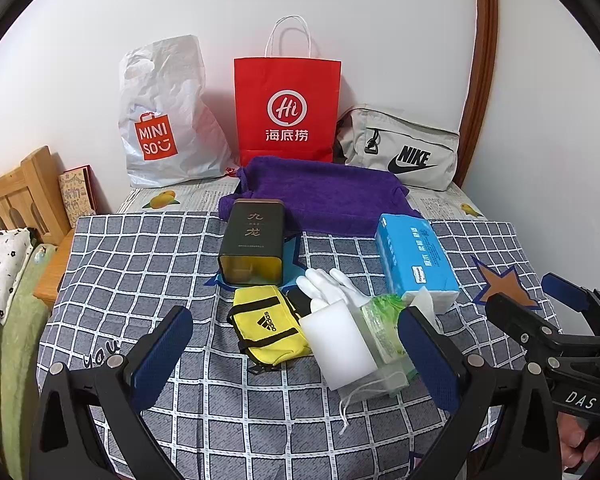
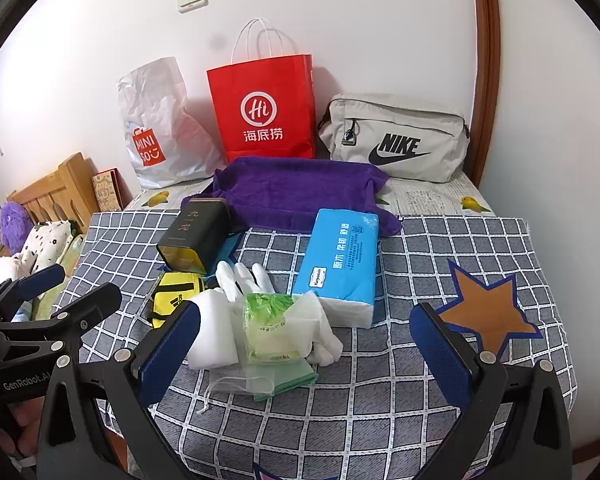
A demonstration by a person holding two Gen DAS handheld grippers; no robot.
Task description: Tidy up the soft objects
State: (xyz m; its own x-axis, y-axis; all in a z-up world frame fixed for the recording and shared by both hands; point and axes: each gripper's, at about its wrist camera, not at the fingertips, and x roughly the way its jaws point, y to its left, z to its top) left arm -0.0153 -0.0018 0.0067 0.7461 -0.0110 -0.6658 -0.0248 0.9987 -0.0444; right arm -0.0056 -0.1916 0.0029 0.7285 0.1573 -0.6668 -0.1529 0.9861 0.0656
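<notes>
On the checked cloth lie a yellow Adidas pouch (image 1: 269,330) (image 2: 175,298), a white sponge block (image 1: 337,344) (image 2: 213,328), white gloves (image 1: 332,286) (image 2: 244,278), a green tissue packet in a mesh bag (image 1: 382,332) (image 2: 272,330), a blue tissue pack (image 1: 414,254) (image 2: 340,264) and a purple towel (image 1: 320,194) (image 2: 300,192). My left gripper (image 1: 296,360) is open, just before the pouch and sponge. My right gripper (image 2: 306,354) is open, just before the mesh bag. Both are empty.
A dark tea tin (image 1: 254,242) (image 2: 196,238) lies on its side. At the back stand a white Miniso bag (image 1: 164,120), a red paper bag (image 1: 288,108) and a grey Nike bag (image 1: 400,146). A wooden bed frame (image 1: 24,196) is at the left.
</notes>
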